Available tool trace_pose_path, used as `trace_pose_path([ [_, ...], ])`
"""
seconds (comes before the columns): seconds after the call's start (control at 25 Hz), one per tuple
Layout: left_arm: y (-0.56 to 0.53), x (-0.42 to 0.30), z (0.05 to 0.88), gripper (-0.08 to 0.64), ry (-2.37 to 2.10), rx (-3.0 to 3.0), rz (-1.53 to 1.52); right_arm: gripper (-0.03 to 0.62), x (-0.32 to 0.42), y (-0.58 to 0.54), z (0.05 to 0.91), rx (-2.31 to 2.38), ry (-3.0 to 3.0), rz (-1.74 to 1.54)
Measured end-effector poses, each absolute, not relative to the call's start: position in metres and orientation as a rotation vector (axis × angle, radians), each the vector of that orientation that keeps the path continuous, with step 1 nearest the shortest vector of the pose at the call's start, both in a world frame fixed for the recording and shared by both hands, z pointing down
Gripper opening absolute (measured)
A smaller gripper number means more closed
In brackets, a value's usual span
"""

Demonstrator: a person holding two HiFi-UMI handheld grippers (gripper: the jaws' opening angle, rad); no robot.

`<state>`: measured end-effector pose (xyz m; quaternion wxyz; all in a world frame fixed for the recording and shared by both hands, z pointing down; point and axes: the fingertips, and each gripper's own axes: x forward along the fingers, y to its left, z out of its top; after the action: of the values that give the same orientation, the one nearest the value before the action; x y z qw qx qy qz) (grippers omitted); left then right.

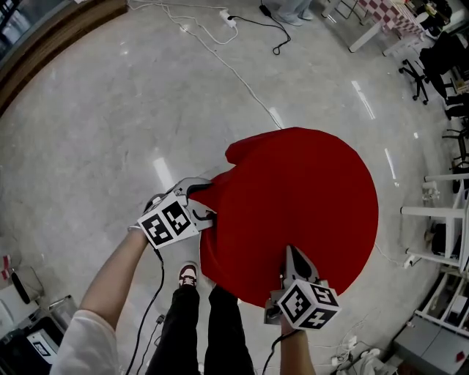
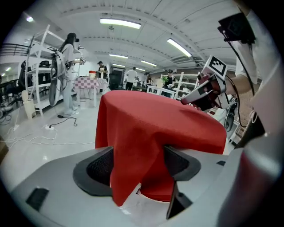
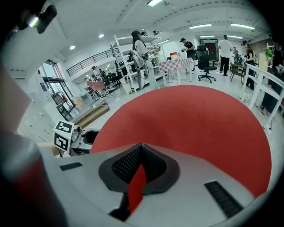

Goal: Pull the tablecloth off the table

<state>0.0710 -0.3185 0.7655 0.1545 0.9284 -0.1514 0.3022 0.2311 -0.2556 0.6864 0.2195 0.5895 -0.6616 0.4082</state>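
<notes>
A red tablecloth [image 1: 297, 190] covers a round table in the middle of the head view. My left gripper [image 1: 203, 199] is at the cloth's left edge, where the fabric is bunched and lifted. In the left gripper view its jaws stand wide apart and a hanging fold of the tablecloth [image 2: 137, 146] lies loosely between the pads [image 2: 100, 168]. My right gripper [image 1: 293, 254] is at the near edge, shut on a thin pinch of the tablecloth [image 3: 136, 188]. The rest of the cloth [image 3: 191, 119] spreads flat beyond it. The table underneath is hidden.
The floor is glossy grey, with white cables and a power strip [image 1: 229, 20] at the far side. White racks [image 1: 440, 212] stand at the right, office chairs [image 1: 421, 69] at the far right. My shoe [image 1: 188, 276] is just below the table's near-left edge. People stand far off by a checkered table [image 2: 86, 84].
</notes>
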Motion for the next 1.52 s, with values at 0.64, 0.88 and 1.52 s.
trace_pose_path([
  [0.64,-0.318,0.093,0.767,0.189,-0.333,2.705,0.923,0.025,0.233,-0.255,0.691,1.635,-1.841,1.177],
  [0.88,-0.319,0.086,0.758,0.044,-0.376,2.703,0.885,0.025,0.233,-0.256,0.69,1.641,-1.845,1.177],
  [1.52,-0.316,0.053,0.684,0.017,-0.666,2.611,0.963,0.095,0.233,-0.261,0.667,1.608,-1.873,1.194],
])
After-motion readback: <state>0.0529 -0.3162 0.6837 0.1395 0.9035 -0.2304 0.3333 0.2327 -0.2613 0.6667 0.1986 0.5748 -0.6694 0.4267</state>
